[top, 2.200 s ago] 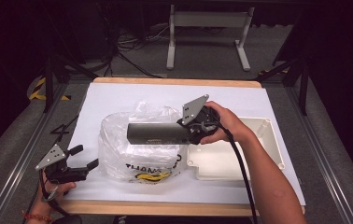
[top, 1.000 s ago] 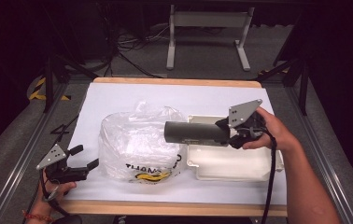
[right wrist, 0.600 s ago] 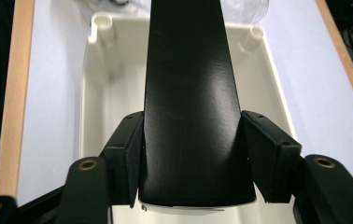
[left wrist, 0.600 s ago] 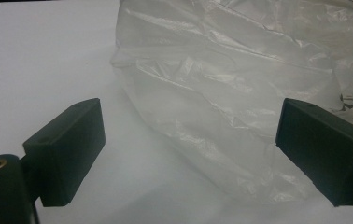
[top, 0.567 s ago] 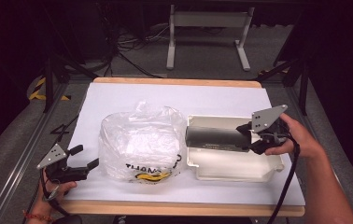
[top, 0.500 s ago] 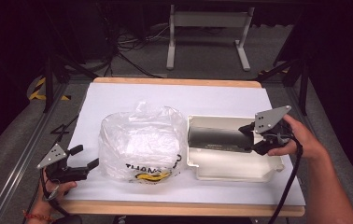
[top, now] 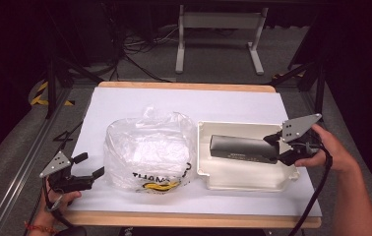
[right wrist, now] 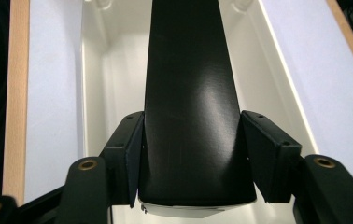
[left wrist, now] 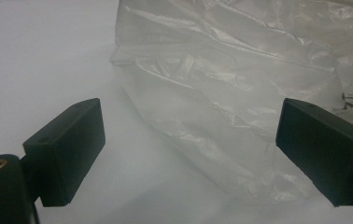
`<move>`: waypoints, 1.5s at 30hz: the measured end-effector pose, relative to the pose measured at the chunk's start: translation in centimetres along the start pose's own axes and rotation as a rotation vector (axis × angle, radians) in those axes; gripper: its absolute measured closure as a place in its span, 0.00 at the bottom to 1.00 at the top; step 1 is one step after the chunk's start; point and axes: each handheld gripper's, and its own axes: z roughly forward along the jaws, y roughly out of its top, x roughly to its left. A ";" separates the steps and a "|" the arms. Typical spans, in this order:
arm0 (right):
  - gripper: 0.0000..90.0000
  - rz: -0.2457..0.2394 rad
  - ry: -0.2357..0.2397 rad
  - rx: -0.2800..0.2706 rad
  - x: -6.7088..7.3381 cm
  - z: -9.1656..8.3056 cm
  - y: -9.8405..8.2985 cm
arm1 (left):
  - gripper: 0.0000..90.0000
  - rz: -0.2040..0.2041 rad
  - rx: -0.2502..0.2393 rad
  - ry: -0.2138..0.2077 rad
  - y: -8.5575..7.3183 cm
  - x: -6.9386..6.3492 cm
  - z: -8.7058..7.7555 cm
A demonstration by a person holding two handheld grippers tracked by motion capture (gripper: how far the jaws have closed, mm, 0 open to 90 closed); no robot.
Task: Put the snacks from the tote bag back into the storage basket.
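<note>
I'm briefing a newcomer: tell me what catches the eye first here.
The long black box stands out, clamped at one end by the right gripper and lying over the white tray at the table's right. Beside it sits a crumpled clear plastic bag, with the left gripper open at its left.

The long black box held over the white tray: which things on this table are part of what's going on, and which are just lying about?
In use:
- long black box, clamped in the right tongs
- white tray, the box over or in it

Lying about:
- clear plastic bag, beside the tray
- left tongs, open, idle near the bag
- white table cover
</note>
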 end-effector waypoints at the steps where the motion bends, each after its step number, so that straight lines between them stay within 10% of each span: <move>1: 0.48 0.001 0.006 0.005 0.0 0.2 -0.1 | 0.10 0.000 0.000 0.000 0.0 0.0 0.0; 27: 0.48 -0.013 0.094 0.080 -0.5 3.8 -0.5 | 0.10 0.001 -0.002 -0.003 0.0 0.0 0.0; 45: 0.47 -0.059 0.073 0.208 -1.0 5.1 -1.0 | 0.10 -0.004 -0.007 -0.007 0.0 0.0 -0.1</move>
